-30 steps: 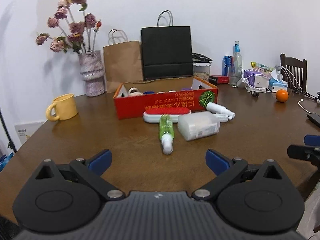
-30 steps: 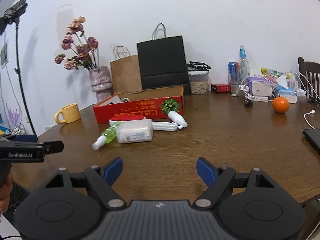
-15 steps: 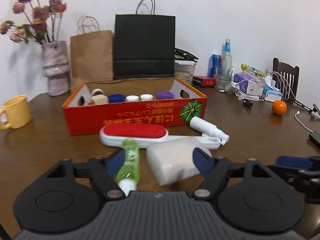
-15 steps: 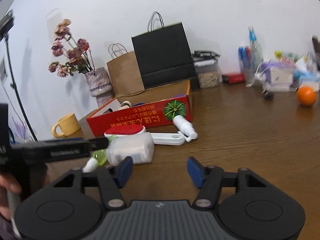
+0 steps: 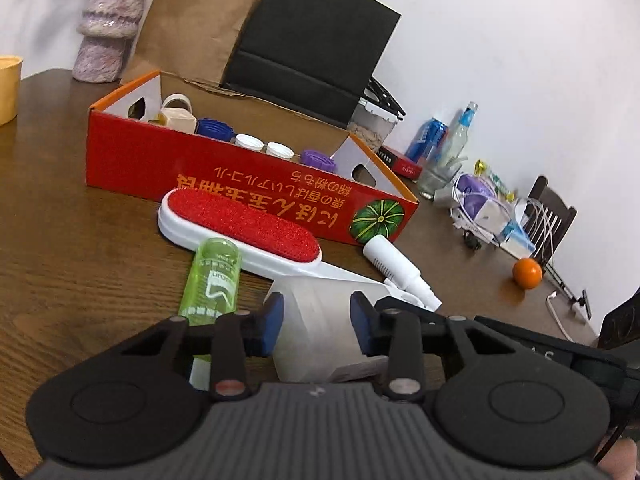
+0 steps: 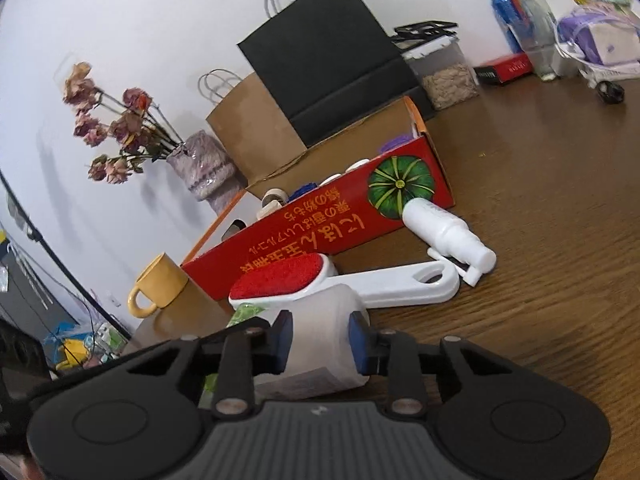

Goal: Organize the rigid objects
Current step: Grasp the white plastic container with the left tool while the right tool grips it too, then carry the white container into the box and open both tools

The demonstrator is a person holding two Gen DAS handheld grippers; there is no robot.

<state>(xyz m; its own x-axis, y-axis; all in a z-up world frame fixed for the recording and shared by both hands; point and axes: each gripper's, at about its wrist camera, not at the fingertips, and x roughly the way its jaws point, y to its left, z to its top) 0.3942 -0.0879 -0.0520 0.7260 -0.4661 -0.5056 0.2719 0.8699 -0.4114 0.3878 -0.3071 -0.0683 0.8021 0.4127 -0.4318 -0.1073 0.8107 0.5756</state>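
Between the blue pads of the left gripper (image 5: 316, 322), in the left wrist view, sits a translucent white box (image 5: 320, 332). Its jaws are closing on the box, and both pads seem already to touch its sides. Just left of the tool lies a green bottle (image 5: 212, 276), and just ahead a red lint brush (image 5: 244, 224) rests with its white handle running behind the box. A white spray bottle (image 5: 394, 266) lies ahead to the right, against the red cardboard box (image 5: 224, 168), which already holds a row of caps. I judge that box to be the place where the loose things should go.

From the right wrist view, the right gripper (image 6: 320, 338) also has the translucent white box (image 6: 320, 344) between its pads. Its jaws are closing too, and the pads appear to press on the sides. The lint brush (image 6: 288, 278) and the spray bottle (image 6: 448, 236) lie ahead. Probably two tools take one box because it is wide and smooth, so a grip at each end keeps it level.
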